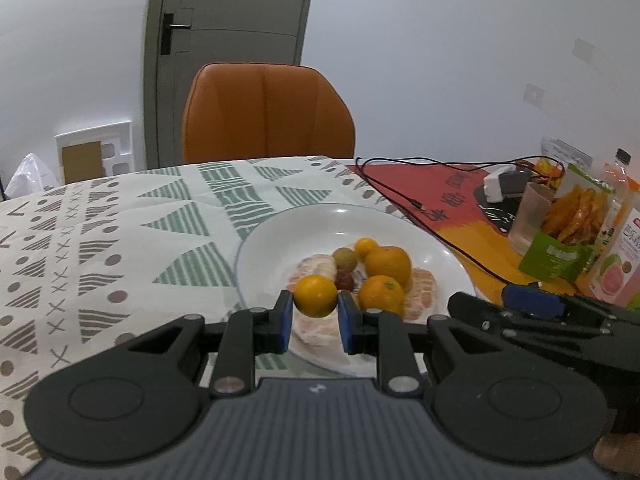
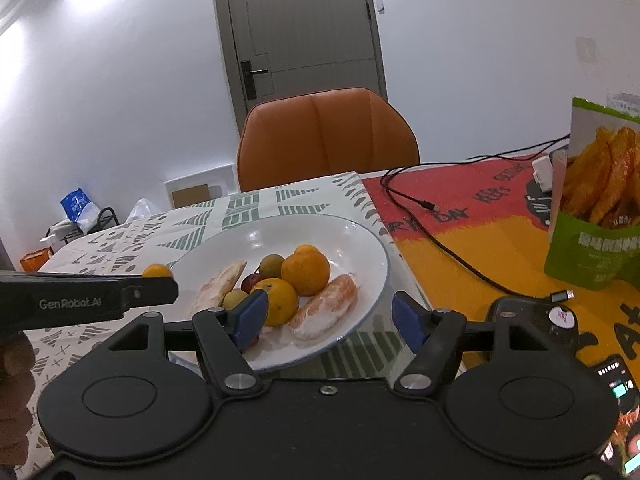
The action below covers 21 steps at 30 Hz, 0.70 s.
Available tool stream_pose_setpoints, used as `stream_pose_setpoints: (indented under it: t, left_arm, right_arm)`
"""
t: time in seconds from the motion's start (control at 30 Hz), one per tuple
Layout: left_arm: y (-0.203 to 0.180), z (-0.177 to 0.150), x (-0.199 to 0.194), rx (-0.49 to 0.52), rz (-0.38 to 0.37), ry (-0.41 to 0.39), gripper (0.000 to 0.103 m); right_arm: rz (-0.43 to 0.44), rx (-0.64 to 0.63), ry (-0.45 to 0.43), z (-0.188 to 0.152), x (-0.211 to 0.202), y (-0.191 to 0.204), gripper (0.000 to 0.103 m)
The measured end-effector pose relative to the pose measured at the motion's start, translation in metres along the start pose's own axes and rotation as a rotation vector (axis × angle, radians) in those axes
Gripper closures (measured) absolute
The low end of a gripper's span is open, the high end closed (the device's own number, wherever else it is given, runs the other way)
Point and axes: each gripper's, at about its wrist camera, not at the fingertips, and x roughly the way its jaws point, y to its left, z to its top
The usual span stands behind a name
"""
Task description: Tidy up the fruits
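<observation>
While right claw (image 2: 332, 320) gapes empty, left claw (image 1: 315, 312) pinches a smooth round kumquat (image 1: 315, 295).

Left gripper (image 1: 315, 314) level, blue pads (image 1: 285, 316) closed on a small orange fruit (image 1: 315, 295), held clear above the plate, right gripper (image 2: 328, 318) just beside it, level, jaws wide apart and empty, fingers of a hand (image 2: 14, 364) at left frame edge
</observation>
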Motion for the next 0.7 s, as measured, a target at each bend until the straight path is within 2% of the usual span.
stream_pose_setpoints:
  t: [0.27, 0.53, 0.7]
  left_arm:
    - [-0.001, -0.002, -0.004, 0.009, -0.001, 0.014, 0.077]
    - [0.015, -0.005, -0.015, -0.005, 0.046, 0.026, 0.076]
    - [0.026, -0.008, -0.024, -0.018, 0.07, 0.027, 0.07]
  right_arm:
    - [0.011, 0.009, 0.006, -0.004, -0.005, 0.001, 0.035]
    - [0.04, 0.017, 0.014, -0.007, -0.009, 0.012, 0.035]
    - [0.053, 0.011, 0.018, -0.008, -0.012, 0.021, 0.034]
